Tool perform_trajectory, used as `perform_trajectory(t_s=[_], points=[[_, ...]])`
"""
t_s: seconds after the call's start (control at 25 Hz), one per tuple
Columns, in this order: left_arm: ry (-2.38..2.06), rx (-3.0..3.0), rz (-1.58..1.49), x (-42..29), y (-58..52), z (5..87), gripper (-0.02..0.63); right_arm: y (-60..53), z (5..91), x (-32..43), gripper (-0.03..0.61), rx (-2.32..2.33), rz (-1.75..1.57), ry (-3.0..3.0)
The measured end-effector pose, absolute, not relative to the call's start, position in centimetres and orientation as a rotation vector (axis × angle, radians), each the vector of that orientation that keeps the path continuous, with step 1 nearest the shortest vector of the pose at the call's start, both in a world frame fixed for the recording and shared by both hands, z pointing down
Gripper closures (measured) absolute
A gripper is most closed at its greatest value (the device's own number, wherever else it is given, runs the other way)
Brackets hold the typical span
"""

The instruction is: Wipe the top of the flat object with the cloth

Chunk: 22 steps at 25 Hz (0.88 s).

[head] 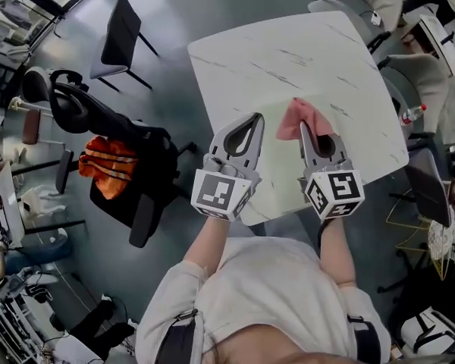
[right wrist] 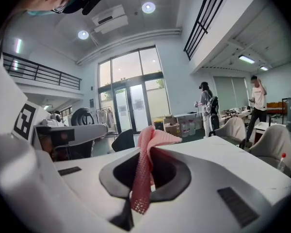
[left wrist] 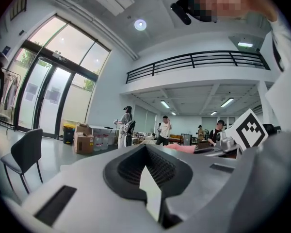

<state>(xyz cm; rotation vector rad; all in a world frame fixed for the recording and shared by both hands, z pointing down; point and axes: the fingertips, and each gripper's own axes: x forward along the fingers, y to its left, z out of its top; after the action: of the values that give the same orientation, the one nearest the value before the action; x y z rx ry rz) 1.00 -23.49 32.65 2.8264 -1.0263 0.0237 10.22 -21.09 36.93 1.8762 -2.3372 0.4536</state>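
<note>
A thin pale flat sheet [head: 284, 174] lies on the white marble table [head: 288, 51], near its front edge. My left gripper [head: 255, 120] is at the sheet's left edge and shut on it; a pale sliver of the sheet [left wrist: 152, 194] shows between the jaws in the left gripper view. My right gripper [head: 302, 127] is over the sheet's far part, shut on a pink mesh cloth [head: 303, 116]. The cloth [right wrist: 144, 171] hangs bunched through the closed jaws and sticks out past the tips. Both grippers are raised and tilted, so their cameras look across the room.
A black office chair with an orange vest [head: 108, 165] stands left of the table, and a dark chair [head: 121, 30] farther back. White chairs [head: 425, 74] and a water bottle [head: 413, 114] are at the right. Several people stand in the distance [left wrist: 164, 129].
</note>
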Motion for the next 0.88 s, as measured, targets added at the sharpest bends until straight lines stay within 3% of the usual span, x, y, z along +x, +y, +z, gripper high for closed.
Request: perform_trajectory(t_s=[0.88], points=[[-1.352,2.582,0.075,-0.8,-25.3,37.7,0.601,-25.8,48.4,7.5,0.548,1.371,0.703,-2.308]])
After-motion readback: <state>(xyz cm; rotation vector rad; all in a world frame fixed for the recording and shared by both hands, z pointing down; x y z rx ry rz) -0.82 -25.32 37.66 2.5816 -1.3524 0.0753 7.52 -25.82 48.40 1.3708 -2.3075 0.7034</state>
